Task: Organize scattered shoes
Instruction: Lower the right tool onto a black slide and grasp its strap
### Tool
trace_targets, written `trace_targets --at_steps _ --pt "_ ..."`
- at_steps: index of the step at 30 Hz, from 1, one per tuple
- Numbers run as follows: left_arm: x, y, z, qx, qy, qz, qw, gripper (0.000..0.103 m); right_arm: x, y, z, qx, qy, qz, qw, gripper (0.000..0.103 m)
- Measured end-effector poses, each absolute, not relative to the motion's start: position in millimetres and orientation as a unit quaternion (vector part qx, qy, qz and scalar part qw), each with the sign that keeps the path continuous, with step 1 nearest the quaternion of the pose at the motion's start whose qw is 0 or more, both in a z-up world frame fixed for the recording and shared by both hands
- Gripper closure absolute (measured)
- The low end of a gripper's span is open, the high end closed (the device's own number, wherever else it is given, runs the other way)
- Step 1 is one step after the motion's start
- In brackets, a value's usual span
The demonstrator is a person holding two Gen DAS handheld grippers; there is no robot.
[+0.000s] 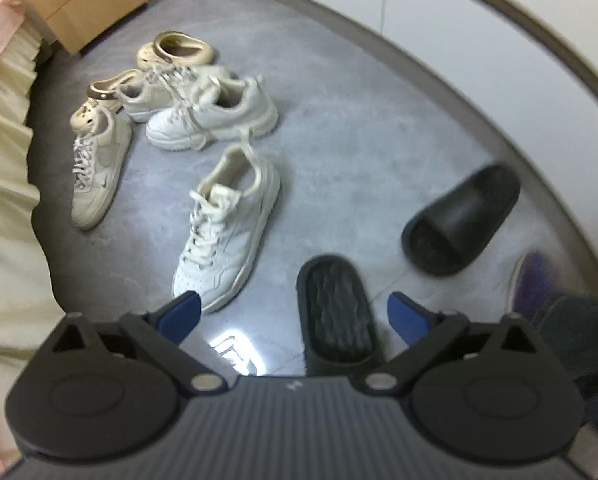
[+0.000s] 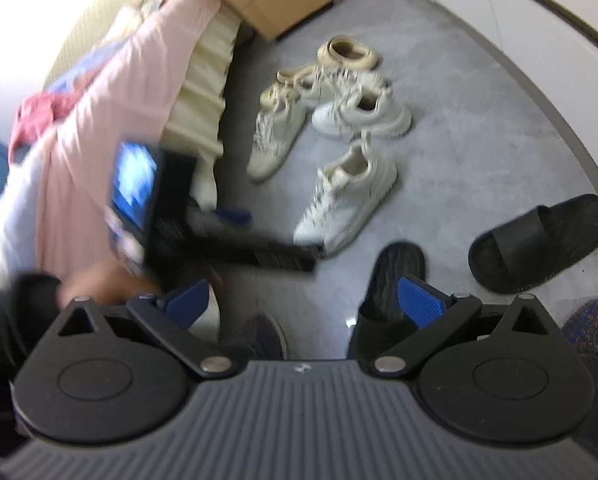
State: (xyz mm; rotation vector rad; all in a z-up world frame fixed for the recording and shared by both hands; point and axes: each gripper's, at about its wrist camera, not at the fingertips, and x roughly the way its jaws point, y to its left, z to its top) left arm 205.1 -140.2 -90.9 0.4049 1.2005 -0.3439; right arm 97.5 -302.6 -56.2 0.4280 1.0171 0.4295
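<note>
Your left gripper point(image 1: 293, 312) is up in the air over the gray floor point(image 1: 359, 152), and its two blue fingers point(image 1: 181, 312) are wide apart with nothing between them. Your right gripper point(image 2: 305, 300) is the same: blue fingers point(image 2: 419, 300) spread wide, holding nothing.

Use the near white sneaker point(image 1: 227, 228) as your marker. It stands on its sole, alone, in the middle of the floor, with its toe pointing toward you. Just to its right lies a black slide turned upside down point(image 1: 333, 316), so you see its bumpy sole. That slide is right under your left gripper, close to the right finger. Farther right of the sneaker, well apart from it, the other black slide point(image 1: 459, 220) sits the right way up.

Behind the sneaker is a messy pile. A second white sneaker point(image 1: 215, 116) is the closest one in the pile. Left of the marker sneaker lies a cream lace-up shoe point(image 1: 97, 172), and its mate point(image 1: 147, 96) is in the pile too. Two tan clogs point(image 1: 175, 50) sit at the back and left of the pile, touching the other shoes.

A cardboard box point(image 1: 87, 0) stands far behind the pile. In the right wrist view your left gripper point(image 2: 219, 236) is a dark blur left of the marker sneaker point(image 2: 347, 196).
</note>
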Motion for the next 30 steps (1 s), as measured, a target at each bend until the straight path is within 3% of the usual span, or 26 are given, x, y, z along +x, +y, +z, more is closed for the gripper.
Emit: trace_targets --at_steps 7,18,21,30 --pt "177.6 -126.8 -17.1 0.123 0.506 -0.171 0.836 0.000 87.7 -257.6 -82.7 0.070 0.494 0.272 0.823 0.000" --pt "142.1 -70.1 34.0 0.031 0.448 -0.148 0.881 0.000 72.3 -187.0 -124.4 -0.138 0.494 0.369 0.775 0.000" --pt "139.1 -53.9 33.4 0.037 0.423 -0.121 0.897 0.000 77.8 -163.2 -169.8 -0.207 0.498 0.387 0.748 0.000" --pt "157.3 -4.6 12.5 -0.024 0.466 -0.093 0.879 0.000 93.2 -120.8 -302.9 -0.378 0.445 0.409 0.701 0.000"
